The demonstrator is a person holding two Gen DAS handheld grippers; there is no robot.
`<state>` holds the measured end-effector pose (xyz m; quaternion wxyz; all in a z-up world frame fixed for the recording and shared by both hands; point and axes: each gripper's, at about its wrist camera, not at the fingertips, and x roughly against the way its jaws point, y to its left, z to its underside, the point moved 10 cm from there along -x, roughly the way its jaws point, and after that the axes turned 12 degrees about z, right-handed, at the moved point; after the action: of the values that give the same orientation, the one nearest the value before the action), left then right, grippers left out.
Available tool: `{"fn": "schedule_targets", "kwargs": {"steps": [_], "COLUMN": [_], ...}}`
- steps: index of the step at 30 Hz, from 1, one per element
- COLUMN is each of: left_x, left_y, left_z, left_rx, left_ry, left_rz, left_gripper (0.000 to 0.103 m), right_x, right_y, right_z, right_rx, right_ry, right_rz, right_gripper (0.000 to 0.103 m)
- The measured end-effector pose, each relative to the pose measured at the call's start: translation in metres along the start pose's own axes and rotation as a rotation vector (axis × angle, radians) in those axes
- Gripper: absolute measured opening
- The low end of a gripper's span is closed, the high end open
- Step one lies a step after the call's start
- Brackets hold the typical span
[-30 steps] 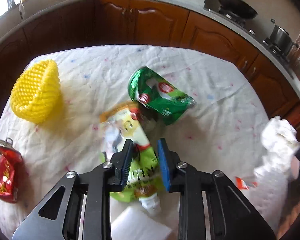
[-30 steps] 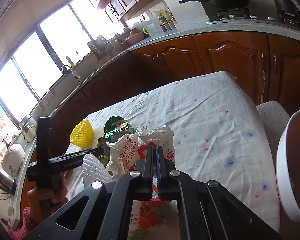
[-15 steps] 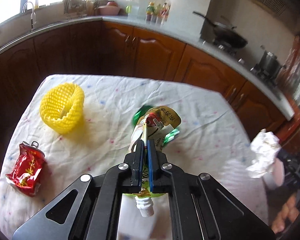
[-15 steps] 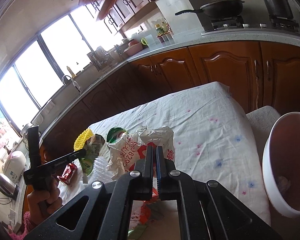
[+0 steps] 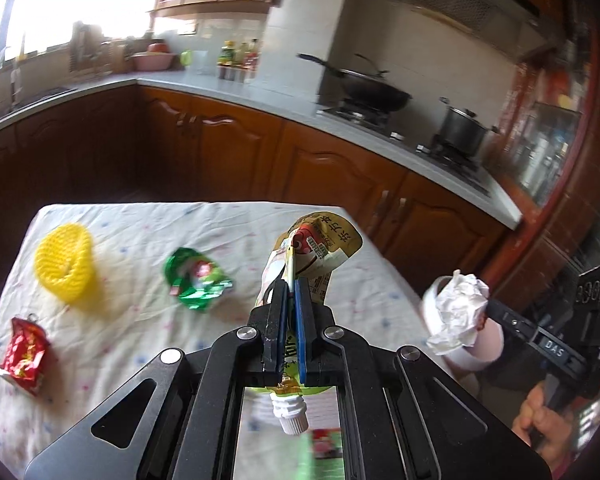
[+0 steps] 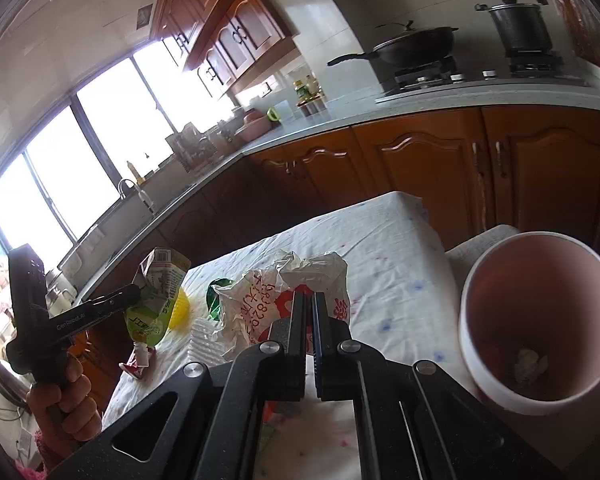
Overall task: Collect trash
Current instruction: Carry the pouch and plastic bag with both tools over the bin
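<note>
My left gripper [image 5: 291,286] is shut on a green and yellow spouted drink pouch [image 5: 318,246] and holds it above the table; the pouch also shows in the right wrist view [image 6: 154,300]. My right gripper [image 6: 310,298] is shut on a crumpled white plastic bag with red print [image 6: 268,300], held beside the pink trash bin [image 6: 540,320]. In the left wrist view the bag [image 5: 458,312] hangs at the bin [image 5: 488,350]. A green wrapper [image 5: 196,282], a yellow foam net [image 5: 66,268] and a crushed red can [image 5: 24,354] lie on the table.
The table has a white cloth with small dots [image 5: 140,340]. Wooden kitchen cabinets [image 5: 220,152] and a counter with a wok [image 5: 364,94] and a pot [image 5: 460,130] run behind it. A white ridged tray [image 6: 206,342] lies under the bag.
My left gripper shut on the drink pouch and lifted it off the table. My right gripper carried the plastic bag toward the pink bin, which now shows its inside.
</note>
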<state>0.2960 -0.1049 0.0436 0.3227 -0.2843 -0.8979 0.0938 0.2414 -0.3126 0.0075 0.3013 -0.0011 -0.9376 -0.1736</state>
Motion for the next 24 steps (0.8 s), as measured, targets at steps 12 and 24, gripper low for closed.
{"fn": "schedule_targets", "kwargs": {"steps": [12, 24], "left_x": [-0.044, -0.102], "left_y": [-0.100, -0.178], "left_z": [0.008, 0.029], "left_rx": [-0.114, -0.211], "left_ry": [0.069, 0.177], "left_rz": [0.127, 0.211], "left_gripper": [0.003, 0.003], "right_x": [0.045, 0.062], "right_y": [-0.077, -0.143], "right_z": [0.000, 0.000], "right_rx": [-0.073, -0.139], "right_ry": [-0.045, -0.066], "right_rz": [0.104, 0.213], "right_gripper": [0.002, 0.002]}}
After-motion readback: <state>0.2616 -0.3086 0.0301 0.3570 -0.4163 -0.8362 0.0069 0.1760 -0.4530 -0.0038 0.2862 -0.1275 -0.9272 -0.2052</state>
